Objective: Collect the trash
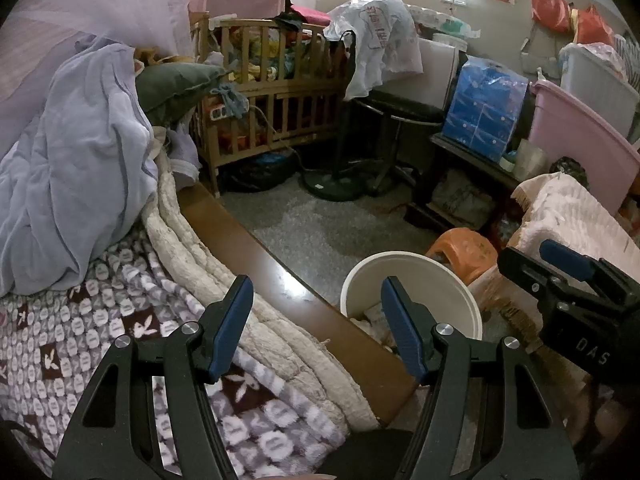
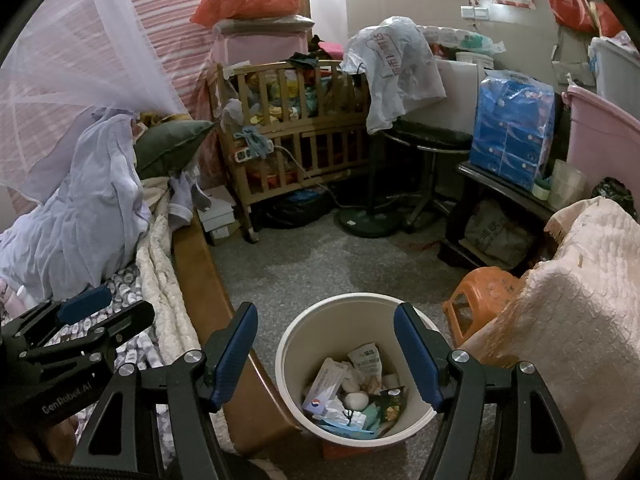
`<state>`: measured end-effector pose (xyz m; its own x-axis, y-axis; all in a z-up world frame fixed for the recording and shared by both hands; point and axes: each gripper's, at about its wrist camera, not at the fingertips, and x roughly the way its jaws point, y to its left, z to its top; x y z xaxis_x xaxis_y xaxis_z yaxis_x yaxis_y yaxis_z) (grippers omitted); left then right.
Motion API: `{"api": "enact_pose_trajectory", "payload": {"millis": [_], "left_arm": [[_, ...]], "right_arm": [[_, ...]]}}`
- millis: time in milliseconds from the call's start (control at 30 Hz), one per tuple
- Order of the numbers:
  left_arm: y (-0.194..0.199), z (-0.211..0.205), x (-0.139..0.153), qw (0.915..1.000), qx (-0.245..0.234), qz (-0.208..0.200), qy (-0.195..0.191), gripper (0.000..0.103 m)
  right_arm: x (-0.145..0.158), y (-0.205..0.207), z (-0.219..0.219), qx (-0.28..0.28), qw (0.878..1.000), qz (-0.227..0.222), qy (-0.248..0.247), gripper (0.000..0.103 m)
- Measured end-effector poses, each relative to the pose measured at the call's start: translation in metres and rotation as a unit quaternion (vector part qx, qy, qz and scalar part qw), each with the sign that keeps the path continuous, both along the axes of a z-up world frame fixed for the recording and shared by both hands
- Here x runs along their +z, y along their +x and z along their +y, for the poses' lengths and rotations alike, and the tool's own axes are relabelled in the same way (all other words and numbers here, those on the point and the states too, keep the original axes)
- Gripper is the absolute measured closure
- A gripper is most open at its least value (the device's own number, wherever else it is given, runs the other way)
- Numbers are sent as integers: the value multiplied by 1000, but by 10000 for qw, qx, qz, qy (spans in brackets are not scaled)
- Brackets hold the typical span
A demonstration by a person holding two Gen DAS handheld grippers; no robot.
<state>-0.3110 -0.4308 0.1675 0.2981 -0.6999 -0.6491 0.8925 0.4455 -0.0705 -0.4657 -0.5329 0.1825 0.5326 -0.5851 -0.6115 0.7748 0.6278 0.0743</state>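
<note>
A cream trash bucket (image 2: 304, 332) stands on the floor beside the bed's wooden side rail. It holds several pieces of trash (image 2: 352, 396): wrappers, a small box, crumpled paper. My right gripper (image 2: 326, 318) is open and empty, held above the bucket. My left gripper (image 1: 318, 296) is open and empty over the bed edge, with the bucket (image 1: 440, 280) just to its right. The right gripper's body (image 1: 576, 280) shows at the right of the left wrist view, and the left gripper's body (image 2: 76, 332) at the left of the right wrist view.
A bed with a patterned blanket (image 1: 100, 320) and lilac bedding (image 1: 72, 152) lies at left. A wooden crib (image 2: 296, 132), a fan base (image 2: 368, 220), an orange stool (image 2: 484, 292), a cloth-covered piece of furniture (image 2: 568, 300) and a low table with blue tissue packs (image 2: 512, 128) ring the grey floor (image 2: 328, 264).
</note>
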Motion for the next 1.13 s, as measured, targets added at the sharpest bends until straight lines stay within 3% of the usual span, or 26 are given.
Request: {"api": "enact_pose_trajectory", "payload": {"millis": [1133], "left_arm": [[13, 2, -9, 9998, 66, 145, 89, 38]], "right_arm": [[-4, 10, 6, -37, 9999, 85, 46, 33]]}}
